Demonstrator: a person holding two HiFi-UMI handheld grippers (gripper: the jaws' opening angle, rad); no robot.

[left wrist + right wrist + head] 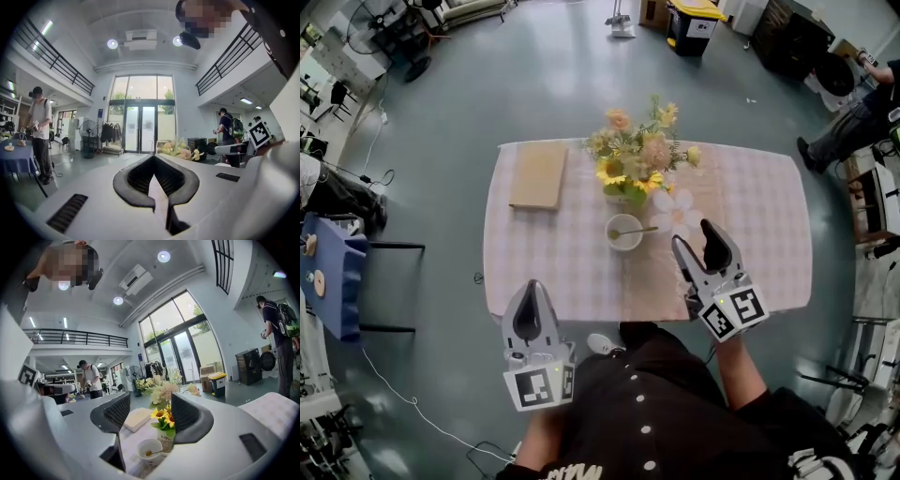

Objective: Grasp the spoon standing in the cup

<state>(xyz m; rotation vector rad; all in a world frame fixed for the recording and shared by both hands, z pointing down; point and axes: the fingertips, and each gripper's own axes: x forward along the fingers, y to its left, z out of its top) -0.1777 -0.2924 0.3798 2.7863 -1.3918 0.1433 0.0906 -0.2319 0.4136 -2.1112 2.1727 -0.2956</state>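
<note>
A white cup stands mid-table just in front of the flower vase, and a golden spoon in it leans its handle to the right. My right gripper is open, right of the cup and a little nearer to me, apart from it. In the right gripper view the cup and spoon lie low between the open jaws of the right gripper. My left gripper is shut and empty over the table's near left edge, far from the cup. In its own view the left gripper has its jaws pressed together.
The pink checked tablecloth carries a vase of yellow and cream flowers, a tan board at the back left and a white flower beside the cup. A blue table stands left, and a person far right.
</note>
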